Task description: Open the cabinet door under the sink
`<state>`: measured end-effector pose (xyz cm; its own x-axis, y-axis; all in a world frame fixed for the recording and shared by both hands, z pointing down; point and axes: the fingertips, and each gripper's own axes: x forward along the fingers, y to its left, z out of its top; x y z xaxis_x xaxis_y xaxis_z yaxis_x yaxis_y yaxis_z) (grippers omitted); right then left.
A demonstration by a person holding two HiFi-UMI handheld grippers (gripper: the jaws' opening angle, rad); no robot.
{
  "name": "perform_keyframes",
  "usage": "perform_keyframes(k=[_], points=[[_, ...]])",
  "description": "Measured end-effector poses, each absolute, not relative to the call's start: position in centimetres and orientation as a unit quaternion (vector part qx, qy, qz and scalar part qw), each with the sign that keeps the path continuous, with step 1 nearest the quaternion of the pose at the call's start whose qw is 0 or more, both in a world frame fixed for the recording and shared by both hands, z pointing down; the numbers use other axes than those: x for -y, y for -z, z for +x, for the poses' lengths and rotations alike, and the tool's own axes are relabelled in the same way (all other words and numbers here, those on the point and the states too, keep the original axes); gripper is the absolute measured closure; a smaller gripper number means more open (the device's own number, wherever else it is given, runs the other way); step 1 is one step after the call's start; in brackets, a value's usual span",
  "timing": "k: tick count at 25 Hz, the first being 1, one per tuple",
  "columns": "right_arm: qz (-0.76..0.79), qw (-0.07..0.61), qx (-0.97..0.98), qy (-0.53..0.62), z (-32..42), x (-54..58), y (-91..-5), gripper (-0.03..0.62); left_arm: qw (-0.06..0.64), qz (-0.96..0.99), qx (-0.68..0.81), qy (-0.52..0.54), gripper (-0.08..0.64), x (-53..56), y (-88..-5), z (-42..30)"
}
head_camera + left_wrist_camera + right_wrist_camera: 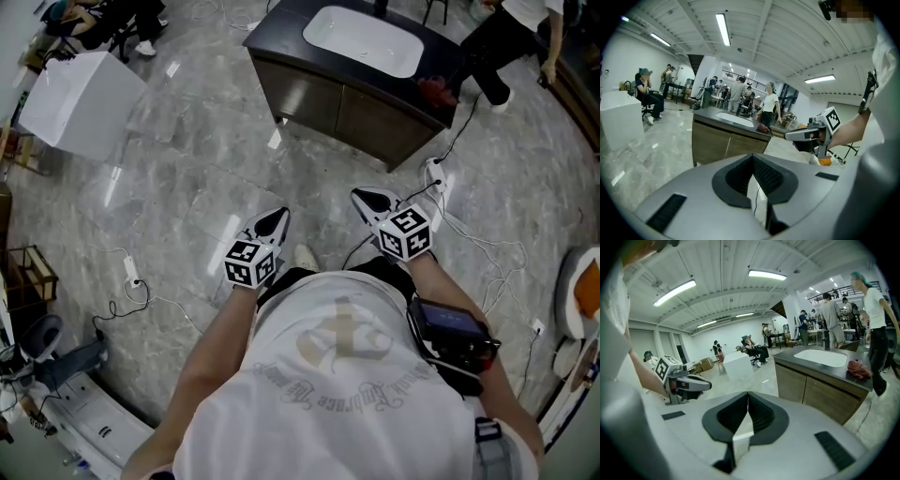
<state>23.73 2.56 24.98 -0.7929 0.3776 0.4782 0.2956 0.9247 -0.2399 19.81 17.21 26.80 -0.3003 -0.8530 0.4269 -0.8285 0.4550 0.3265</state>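
Note:
The dark-topped sink cabinet (323, 101) stands ahead on the marble floor, with a white basin (364, 39) set in its top. Its two brown doors (811, 392) are closed, and they also show in the left gripper view (726, 143). Both grippers are held in the air well short of the cabinet and point toward it. My left gripper (280, 216) is shut with nothing between its jaws, which meet at the tip (752, 157). My right gripper (362, 196) is shut and empty too, its jaws closed together (748, 393). Each gripper appears in the other's view, the right one (806, 135) and the left one (689, 384).
A red cloth (436, 91) lies on the counter's right end. A person (506, 42) stands by that end. A power strip (433, 176) and cables (478, 239) lie on the floor to the right. A white box (80, 98) stands at the left.

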Motion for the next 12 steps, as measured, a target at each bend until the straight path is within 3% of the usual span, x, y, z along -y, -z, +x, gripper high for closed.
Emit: perform_keyframes(k=[12], points=[[-0.158, 0.291, 0.943, -0.039, 19.4, -5.9, -25.6, 0.577, 0.273, 0.516, 0.811, 0.037, 0.551, -21.2, -27.2, 15.4]])
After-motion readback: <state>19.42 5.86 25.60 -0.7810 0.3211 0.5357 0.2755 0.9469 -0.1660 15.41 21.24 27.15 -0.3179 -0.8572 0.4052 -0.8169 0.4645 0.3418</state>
